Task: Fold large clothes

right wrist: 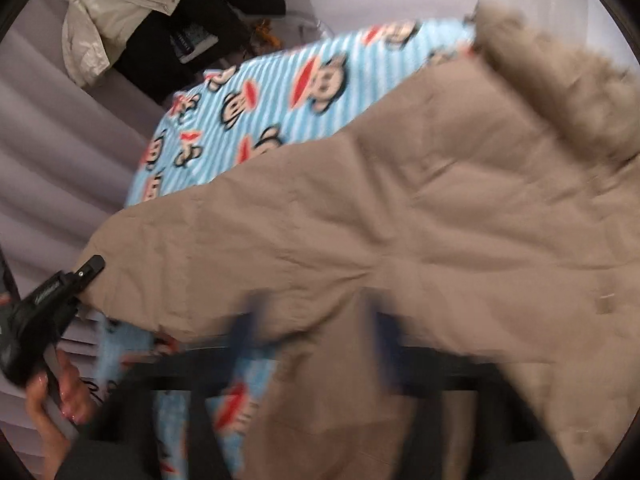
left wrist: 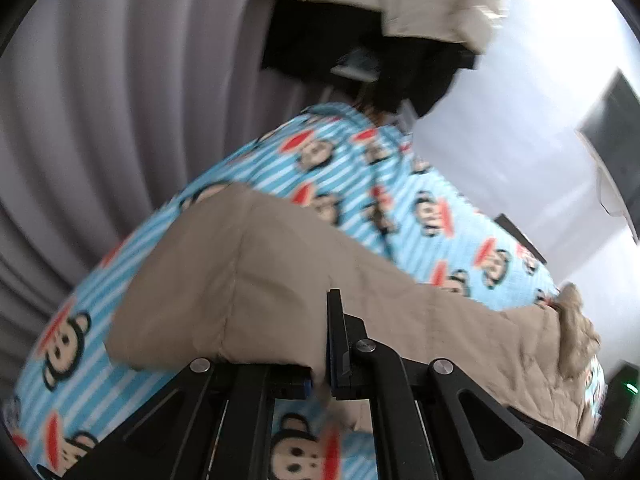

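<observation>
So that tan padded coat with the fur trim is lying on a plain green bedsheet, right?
Not quite. The tan padded coat with fur trim lies on a light blue striped sheet printed with cartoon monkey faces, not a plain green one. The right wrist view shows it.

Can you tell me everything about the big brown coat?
The brown coat is tan, padded and quilted, with stitched seams and a fluffy fur trim along the hood edge. It looks soft and crinkly. It lies spread over the blue striped monkey blanket. The left gripper pinches its edge. The right gripper is at its lower edge too, but it is too blurry to tell whether it grips.
</observation>
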Demonstrator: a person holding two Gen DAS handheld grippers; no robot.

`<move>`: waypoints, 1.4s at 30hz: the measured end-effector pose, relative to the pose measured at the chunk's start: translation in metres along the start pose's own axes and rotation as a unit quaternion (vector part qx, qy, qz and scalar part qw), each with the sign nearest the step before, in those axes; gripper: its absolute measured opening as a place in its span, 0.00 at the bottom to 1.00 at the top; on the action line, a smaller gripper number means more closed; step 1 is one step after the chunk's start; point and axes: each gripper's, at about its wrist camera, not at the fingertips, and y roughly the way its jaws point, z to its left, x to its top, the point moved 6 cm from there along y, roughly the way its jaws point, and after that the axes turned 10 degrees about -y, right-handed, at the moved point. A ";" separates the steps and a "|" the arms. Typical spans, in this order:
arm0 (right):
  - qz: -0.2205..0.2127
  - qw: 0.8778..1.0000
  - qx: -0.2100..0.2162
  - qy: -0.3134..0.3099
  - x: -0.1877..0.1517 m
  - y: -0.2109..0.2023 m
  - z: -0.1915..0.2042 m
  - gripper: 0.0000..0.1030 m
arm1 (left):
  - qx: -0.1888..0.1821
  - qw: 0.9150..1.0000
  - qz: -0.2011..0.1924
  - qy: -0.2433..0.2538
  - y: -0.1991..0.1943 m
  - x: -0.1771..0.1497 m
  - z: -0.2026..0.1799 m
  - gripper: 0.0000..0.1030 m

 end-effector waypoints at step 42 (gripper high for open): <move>-0.021 0.986 -0.068 0.149 -0.117 -0.141 -0.223 0.62 | -0.081 0.919 0.075 0.379 -0.035 -0.285 -0.273 0.99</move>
